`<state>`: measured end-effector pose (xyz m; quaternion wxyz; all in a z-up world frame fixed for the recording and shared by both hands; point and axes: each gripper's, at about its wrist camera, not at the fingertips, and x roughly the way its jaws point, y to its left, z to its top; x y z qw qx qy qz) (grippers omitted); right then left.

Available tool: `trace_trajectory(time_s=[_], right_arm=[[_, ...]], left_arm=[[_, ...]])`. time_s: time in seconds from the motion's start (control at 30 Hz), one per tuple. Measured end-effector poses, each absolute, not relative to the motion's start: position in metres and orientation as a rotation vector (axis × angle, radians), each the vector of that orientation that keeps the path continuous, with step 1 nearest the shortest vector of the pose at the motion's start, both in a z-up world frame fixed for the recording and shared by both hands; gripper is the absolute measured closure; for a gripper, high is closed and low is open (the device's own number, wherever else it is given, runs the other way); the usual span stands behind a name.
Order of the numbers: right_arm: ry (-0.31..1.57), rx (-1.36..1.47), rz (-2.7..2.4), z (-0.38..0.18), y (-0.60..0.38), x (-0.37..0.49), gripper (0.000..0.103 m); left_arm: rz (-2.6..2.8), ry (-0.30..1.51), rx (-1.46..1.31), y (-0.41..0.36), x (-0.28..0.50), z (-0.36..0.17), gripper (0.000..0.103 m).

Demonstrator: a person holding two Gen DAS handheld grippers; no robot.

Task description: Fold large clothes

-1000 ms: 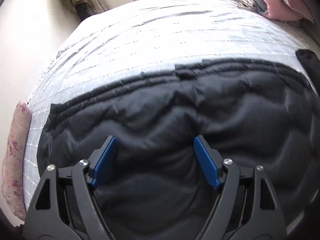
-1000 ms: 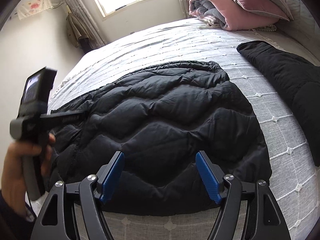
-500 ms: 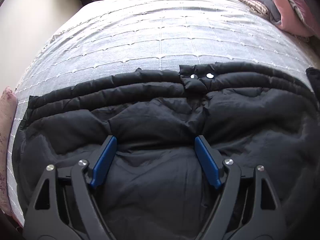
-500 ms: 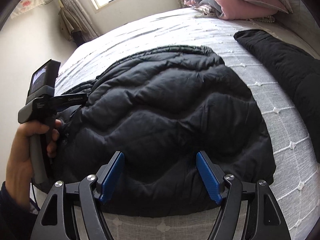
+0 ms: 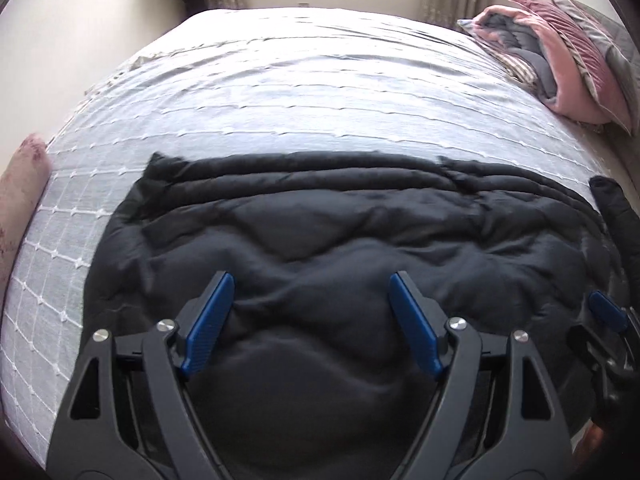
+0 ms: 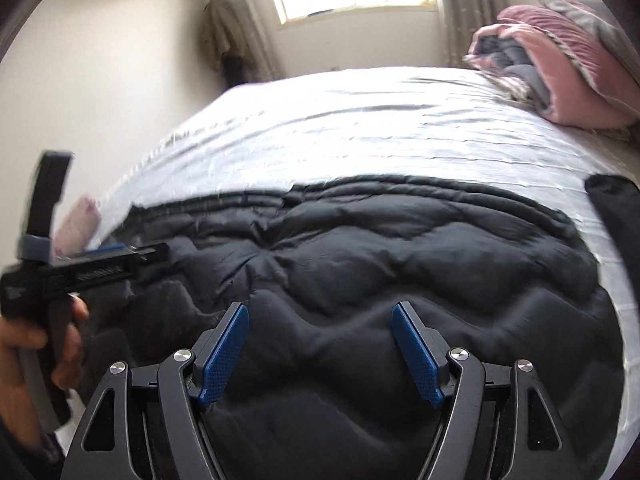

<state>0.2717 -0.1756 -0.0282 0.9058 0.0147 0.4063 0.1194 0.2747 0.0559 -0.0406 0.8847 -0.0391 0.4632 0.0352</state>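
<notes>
Jacket (image 5: 360,240): black, quilted, spread flat across the near part of the bed (image 5: 320,100), its far hem running straight from side to side.
Left gripper (image 5: 312,312): above the jacket, fingers wide apart, nothing between them.
Right gripper (image 6: 320,340): above the jacket, fingers wide apart, nothing between them.
Hand (image 6: 28,352): grips the left gripper's handle at the jacket's left edge.
Bedding (image 5: 560,60): pink and grey, folded, far right corner of the bed.
</notes>
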Motion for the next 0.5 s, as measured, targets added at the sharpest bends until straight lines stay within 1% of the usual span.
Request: trace_trajectory(time_s=[0.1, 0.3, 0.5], right_arm=[[0.835, -0.073, 0.198, -0.043, -0.167, 0.280, 0.028], [0.813, -0.098, 0.085, -0.049, -0.227, 0.286, 0.028], [0.832, 0.133, -0.067, -0.056, -0.340, 0.283, 0.028]], left_arm=[[0.124, 0.973, -0.124, 0.084, 0.272, -0.050, 0.023], [0.149, 0.961, -0.219, 0.126, 0.265, -0.065, 0.023], [0.169, 0.950, -0.294, 0.154, 0.257, -0.072, 0.023]])
